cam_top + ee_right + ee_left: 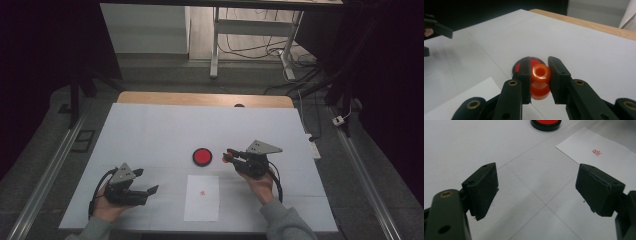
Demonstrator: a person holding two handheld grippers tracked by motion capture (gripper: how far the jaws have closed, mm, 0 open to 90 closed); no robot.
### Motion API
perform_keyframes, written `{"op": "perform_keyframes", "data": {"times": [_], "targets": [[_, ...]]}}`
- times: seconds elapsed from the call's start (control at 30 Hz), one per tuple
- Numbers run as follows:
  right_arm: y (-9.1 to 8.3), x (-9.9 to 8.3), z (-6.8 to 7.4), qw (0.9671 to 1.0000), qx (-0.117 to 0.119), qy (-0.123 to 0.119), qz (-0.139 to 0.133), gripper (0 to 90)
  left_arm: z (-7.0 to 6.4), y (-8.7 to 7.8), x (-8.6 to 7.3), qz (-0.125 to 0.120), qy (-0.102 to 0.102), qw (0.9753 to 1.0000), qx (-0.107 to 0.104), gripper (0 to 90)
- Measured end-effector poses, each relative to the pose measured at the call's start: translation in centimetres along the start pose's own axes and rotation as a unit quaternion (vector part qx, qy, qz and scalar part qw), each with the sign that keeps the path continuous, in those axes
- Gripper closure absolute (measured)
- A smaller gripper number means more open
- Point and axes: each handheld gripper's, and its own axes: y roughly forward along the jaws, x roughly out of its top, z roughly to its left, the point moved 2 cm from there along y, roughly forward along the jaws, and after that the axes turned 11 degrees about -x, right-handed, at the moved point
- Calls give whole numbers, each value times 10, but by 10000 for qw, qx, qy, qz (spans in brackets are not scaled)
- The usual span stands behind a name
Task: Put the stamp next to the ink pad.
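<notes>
An orange-red stamp (540,88) is held between the jaws of my right gripper (539,72), which is shut on it just right of the round red ink pad (202,156). Behind the stamp the ink pad (517,67) is partly hidden. A white sheet of paper (201,197) lies in front of the pad and carries a small red stamp mark (596,152). My left gripper (147,180) rests low at the near left of the table, open with nothing between its jaws, and points toward the paper (604,157).
A white cover (150,135) with faint fold lines lies over the table, and a wooden edge (200,98) shows at the far side. Desk legs and cables (280,50) stand on the floor beyond.
</notes>
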Motion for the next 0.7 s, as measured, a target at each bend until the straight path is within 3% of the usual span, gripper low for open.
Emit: {"op": "perform_keyframes", "data": {"times": [0.3, 0.7], "targets": [[1, -9, -11, 9995, -193, 69, 257, 724, 0, 0, 0, 19, -12, 10000, 4, 189], [32, -16, -8, 9983, -202, -8, 549, 724, 1, 2, -1, 38, -33, 10000, -5, 189]]}}
